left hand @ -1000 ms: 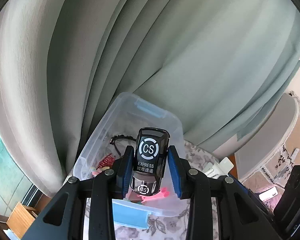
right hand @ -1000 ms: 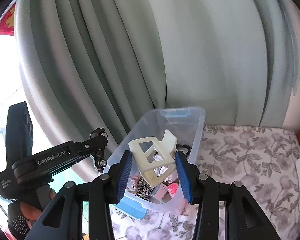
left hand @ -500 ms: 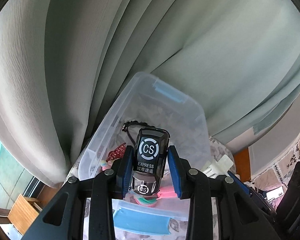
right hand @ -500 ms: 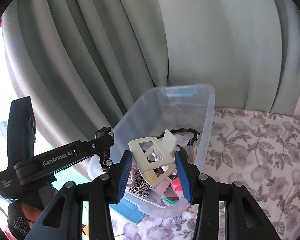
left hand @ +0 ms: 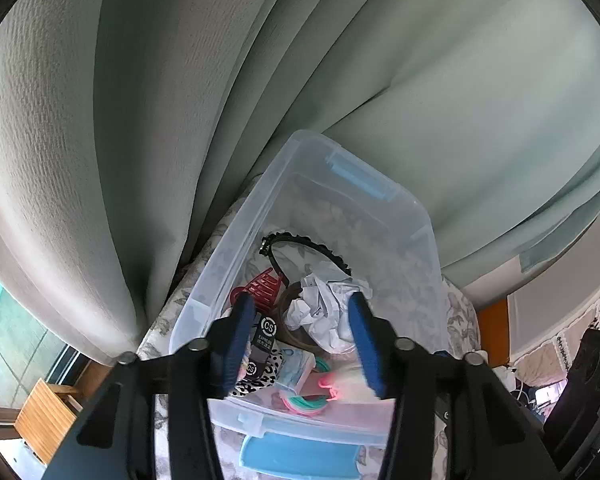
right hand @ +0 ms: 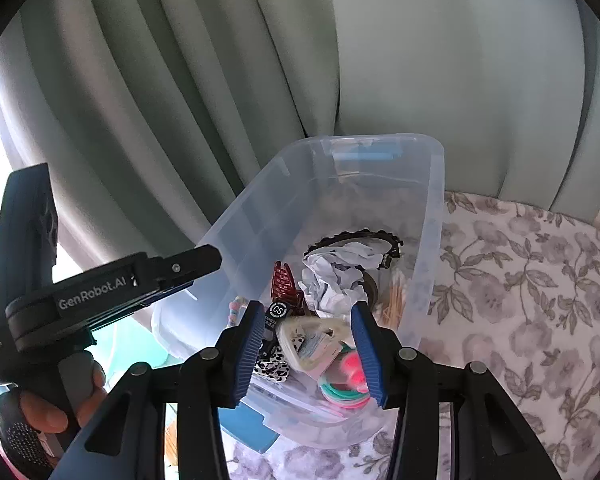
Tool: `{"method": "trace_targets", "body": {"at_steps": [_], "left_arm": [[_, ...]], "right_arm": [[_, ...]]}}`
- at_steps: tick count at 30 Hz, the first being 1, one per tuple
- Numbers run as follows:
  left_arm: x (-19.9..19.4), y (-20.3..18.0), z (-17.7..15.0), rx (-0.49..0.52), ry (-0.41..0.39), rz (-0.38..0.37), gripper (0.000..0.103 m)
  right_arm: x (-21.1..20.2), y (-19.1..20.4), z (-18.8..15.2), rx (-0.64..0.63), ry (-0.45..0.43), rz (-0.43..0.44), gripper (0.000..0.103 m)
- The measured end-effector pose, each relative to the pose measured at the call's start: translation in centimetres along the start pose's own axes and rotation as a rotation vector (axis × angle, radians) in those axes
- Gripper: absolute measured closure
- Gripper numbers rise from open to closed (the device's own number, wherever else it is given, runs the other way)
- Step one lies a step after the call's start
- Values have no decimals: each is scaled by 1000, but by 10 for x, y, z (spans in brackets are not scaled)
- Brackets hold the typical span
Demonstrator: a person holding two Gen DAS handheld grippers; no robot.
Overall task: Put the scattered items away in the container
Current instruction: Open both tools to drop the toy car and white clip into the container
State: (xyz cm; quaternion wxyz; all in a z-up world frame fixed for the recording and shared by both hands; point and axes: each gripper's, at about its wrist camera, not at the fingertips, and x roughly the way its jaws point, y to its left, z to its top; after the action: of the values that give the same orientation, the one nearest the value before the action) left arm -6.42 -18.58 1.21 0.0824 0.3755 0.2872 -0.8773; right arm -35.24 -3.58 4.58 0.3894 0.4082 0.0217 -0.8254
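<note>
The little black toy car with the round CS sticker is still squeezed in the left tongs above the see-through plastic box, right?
Not quite. The little black toy car with the round CS sticker is no longer squeezed: the left tongs are opening with nothing between them. The left wrist view shows it lying inside the see-through plastic box, beside the crumpled white paper.

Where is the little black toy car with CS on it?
In both wrist views the little black toy car lies inside the clear plastic box, near its left wall, beside the red hair claw and the crumpled white paper.
</note>
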Motion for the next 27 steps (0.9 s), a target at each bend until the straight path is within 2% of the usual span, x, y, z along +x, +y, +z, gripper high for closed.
{"method": "trace_targets", "body": {"at_steps": [6, 17, 27], "left_arm": [[-3, 2, 0, 0, -1, 2, 38], [-30, -7, -2, 20, -21, -4, 33], [-60, -31, -10, 70, -55, -8, 27]], "right_arm": [[-1, 3, -1, -9, 4, -6, 46], [-26, -1, 0, 0, -28, -28, 38], [-64, 1, -5, 9, -81, -23, 34]]}}
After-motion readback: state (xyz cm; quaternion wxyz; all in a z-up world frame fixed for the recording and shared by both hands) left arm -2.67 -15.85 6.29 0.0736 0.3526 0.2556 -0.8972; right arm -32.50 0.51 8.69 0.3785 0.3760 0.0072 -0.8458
